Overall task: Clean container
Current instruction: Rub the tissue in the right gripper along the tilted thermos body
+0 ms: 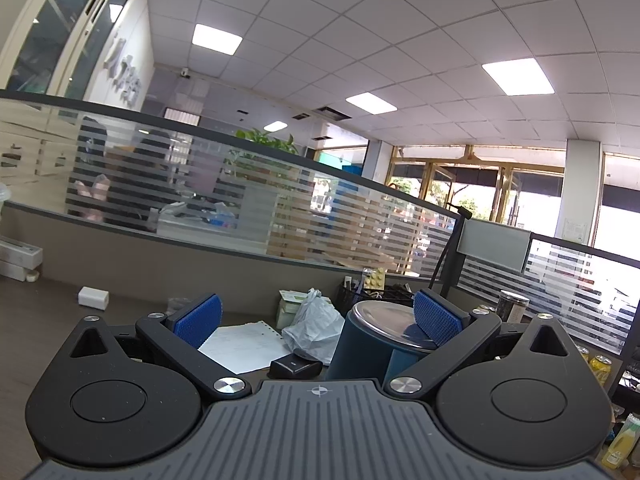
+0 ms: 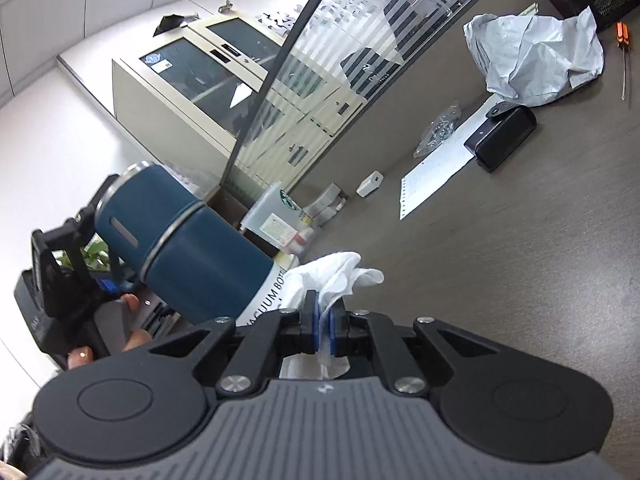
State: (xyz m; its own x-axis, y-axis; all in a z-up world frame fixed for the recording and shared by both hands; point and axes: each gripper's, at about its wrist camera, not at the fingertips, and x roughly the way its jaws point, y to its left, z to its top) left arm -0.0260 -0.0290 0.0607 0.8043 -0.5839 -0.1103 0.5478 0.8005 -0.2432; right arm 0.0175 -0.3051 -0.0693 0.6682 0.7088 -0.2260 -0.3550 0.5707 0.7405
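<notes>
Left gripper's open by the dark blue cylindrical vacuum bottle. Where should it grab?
Grip the dark blue cylindrical vacuum bottle across its straight round wall, below the shiny lid, coming in level from the side. It sits off-centre, by the right blue pad, so I would shift the left gripper rightward until both pads straddle it.

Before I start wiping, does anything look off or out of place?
Only that the blue vacuum bottle sits off-centre in the left gripper, whose jaws are open: it is close by one pad and far from the other. The right gripper is shut on the white tissue. No spill shows.
</notes>
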